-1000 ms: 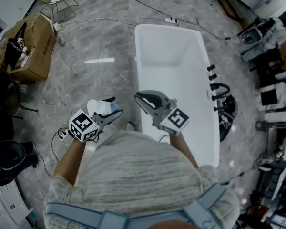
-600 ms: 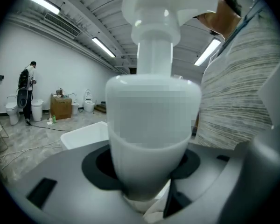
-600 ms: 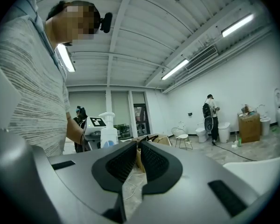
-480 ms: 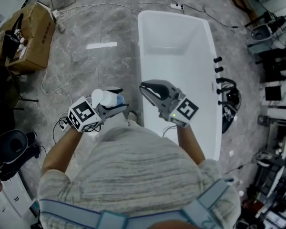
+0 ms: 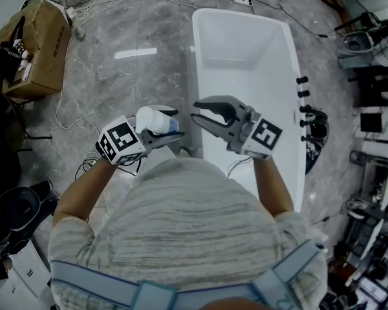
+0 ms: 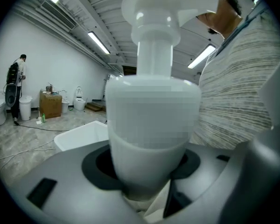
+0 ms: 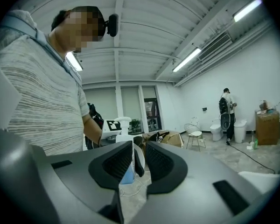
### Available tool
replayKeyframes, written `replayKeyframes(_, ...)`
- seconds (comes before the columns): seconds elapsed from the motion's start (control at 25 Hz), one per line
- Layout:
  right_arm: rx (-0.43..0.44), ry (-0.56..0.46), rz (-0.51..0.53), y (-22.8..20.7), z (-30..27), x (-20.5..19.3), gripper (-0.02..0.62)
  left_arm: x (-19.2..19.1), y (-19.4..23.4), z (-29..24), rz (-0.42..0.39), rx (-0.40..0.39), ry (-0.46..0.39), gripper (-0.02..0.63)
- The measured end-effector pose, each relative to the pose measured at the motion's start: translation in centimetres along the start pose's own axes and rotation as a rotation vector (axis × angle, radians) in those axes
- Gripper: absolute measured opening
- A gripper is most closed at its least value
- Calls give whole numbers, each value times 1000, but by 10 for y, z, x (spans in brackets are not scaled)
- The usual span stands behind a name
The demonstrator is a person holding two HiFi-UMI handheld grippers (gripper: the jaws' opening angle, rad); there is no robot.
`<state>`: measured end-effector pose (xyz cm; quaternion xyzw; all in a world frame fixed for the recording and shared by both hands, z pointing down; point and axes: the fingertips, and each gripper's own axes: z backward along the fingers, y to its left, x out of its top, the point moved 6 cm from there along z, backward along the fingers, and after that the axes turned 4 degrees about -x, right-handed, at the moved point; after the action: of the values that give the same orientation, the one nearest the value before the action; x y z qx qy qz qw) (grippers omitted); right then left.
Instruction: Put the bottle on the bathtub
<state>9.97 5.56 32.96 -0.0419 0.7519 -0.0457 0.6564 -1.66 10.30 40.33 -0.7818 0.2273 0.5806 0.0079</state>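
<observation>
White enamel dominates the head view: the bathtub [image 5: 196, 63] lies lengthwise ahead, its basin bare as far as can be seen, while the open cardboard box [image 5: 39, 41] at far left holds a dark bag and small items too tiny to name. The bottle [image 5: 156, 119] is carried in the left gripper [image 5: 168, 133], over the floor just beside the tub's near rim and not yet on it. The right gripper [image 5: 199, 111] hovers above the basin with its jaws apart. In the left gripper view, the jaws are clamped low on the bottle's body, and the pump head [image 6: 163, 8] rises well above the grip. Held so low, it may rock or slide as it is set down, and a narrow, smooth rim could let it topple into the basin or onto the floor. In the right gripper view, nothing sits between the parted jaws; the bottle shows beyond them.
</observation>
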Motion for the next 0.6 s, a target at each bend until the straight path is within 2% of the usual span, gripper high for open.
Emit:
replayKeyframes(0.2, 82, 75, 44, -35, -47, 15, 112, 15, 50, 12, -61, -57, 6, 250)
replayKeyframes(0.44, 180, 90, 41, -72, -100, 34, 200, 23, 107, 24, -109, -98, 44, 250)
replayKeyframes(0.6, 213, 152, 84, -101, -130, 41, 204, 29, 145, 29, -125, -107, 67, 250)
